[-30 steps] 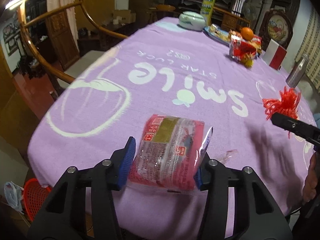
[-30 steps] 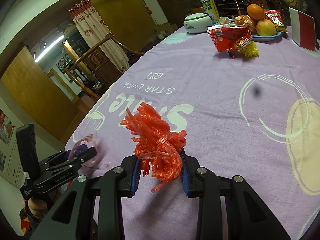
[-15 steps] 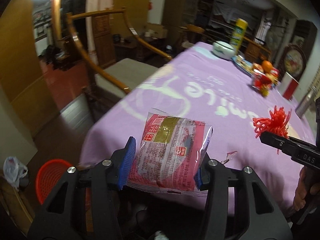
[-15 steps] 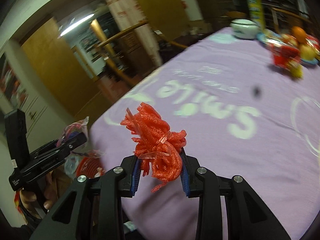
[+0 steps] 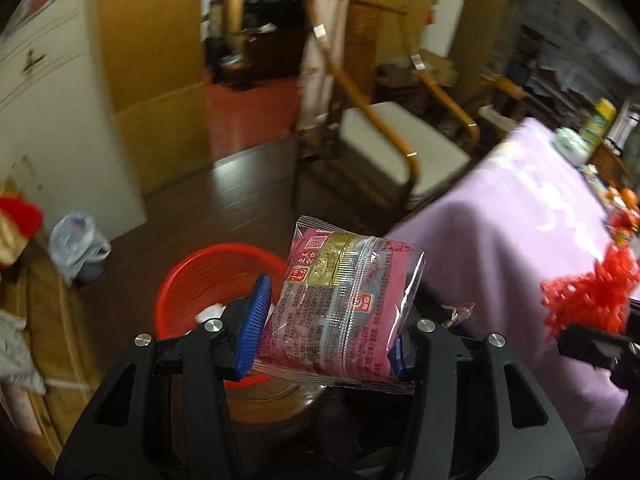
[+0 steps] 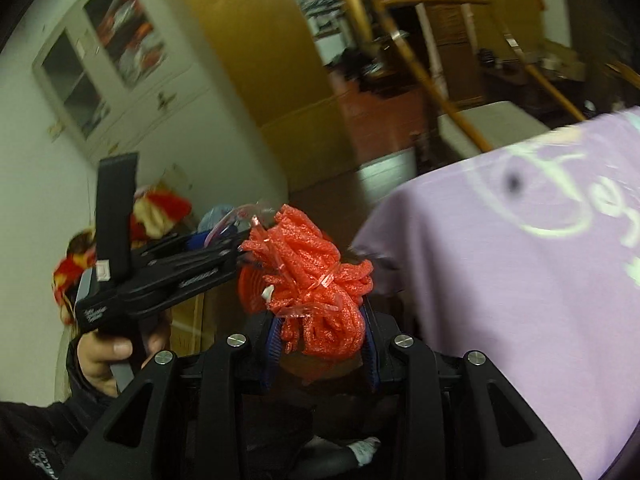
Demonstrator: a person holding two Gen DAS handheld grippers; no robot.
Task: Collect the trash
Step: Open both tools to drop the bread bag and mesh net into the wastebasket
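2 loads have swung off the purple-clothed table [image 5: 520, 216]: left gripper [image 5: 326, 330] clamps the pink plastic snack wrapper [image 5: 340, 312], right gripper [image 6: 320, 344] grips the red foam netting [image 6: 316, 280], both nearing the round red plastic bin [image 5: 192, 284] for dropping.

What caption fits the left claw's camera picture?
Left claw grips a pink snack wrapper above the red trash basket on the floor.
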